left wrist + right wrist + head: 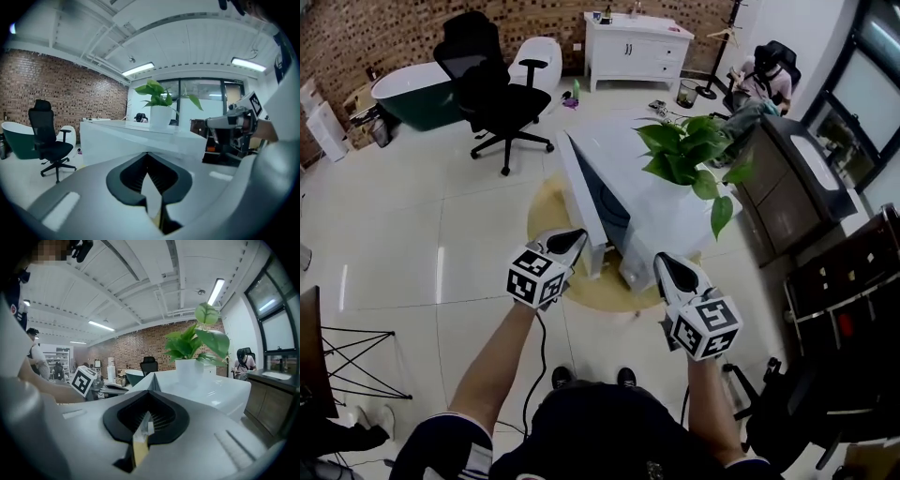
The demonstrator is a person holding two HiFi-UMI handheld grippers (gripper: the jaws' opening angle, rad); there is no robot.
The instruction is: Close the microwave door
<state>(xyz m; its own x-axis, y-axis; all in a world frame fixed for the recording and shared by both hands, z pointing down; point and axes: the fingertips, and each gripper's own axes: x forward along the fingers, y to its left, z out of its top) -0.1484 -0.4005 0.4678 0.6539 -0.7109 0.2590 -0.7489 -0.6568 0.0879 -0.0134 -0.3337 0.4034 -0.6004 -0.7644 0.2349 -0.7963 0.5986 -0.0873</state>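
Note:
I cannot make out a microwave in any view. My left gripper (572, 240) and right gripper (669, 268) are held side by side at waist height, pointing toward a white desk (649, 220). Both are shut with nothing between the jaws. In the left gripper view the left gripper (149, 176) shows its dark pads meeting, and the right gripper (234, 119) is seen off to the right. The right gripper view shows the right gripper (145, 420) closed the same way, facing the desk (211, 387).
A potted green plant (689, 155) stands on the desk. A black office chair (497, 98), a dark green bathtub (412, 94) and a white dresser (637, 47) lie beyond. A dark counter (811, 178) and dark rack (853, 300) line the right. A person (764, 80) sits at the back.

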